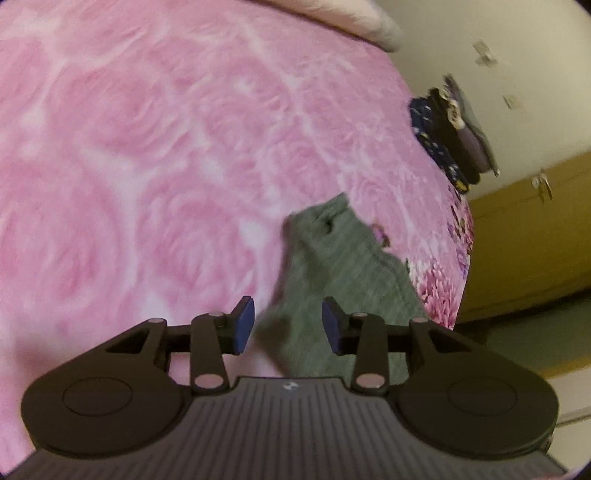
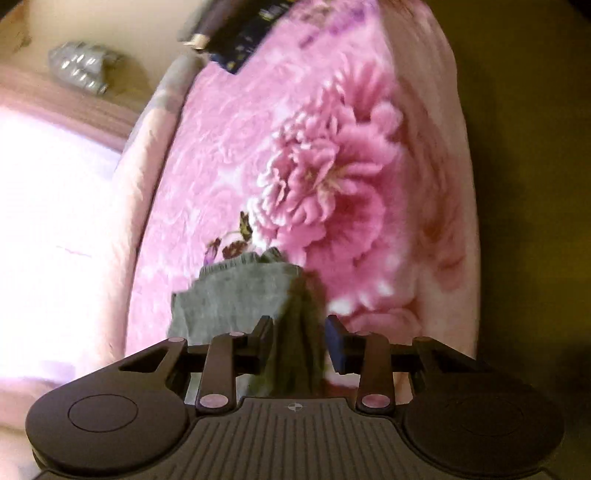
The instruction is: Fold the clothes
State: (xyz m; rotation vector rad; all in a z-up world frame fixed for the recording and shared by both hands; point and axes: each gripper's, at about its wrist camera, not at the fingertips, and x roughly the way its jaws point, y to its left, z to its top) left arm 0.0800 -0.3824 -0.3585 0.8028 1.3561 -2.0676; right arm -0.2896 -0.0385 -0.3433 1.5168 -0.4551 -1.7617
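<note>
A small grey-green knitted garment (image 1: 340, 266) lies on a pink floral blanket (image 1: 147, 147) near its right edge. My left gripper (image 1: 288, 325) is open just above the garment's near end, with nothing between its blue pads. In the right wrist view the same garment (image 2: 240, 295) lies crumpled, and a bunched fold of it rises between the fingers of my right gripper (image 2: 299, 339). The jaws stand apart with a gap beside the cloth, so they do not clamp it.
A pile of dark clothes (image 1: 450, 136) sits at the bed's far right edge, also in the right wrist view (image 2: 243, 37). A yellow cabinet (image 1: 528, 240) and cream wall lie beyond the bed. A pale pink pillow (image 1: 351, 18) is at the head.
</note>
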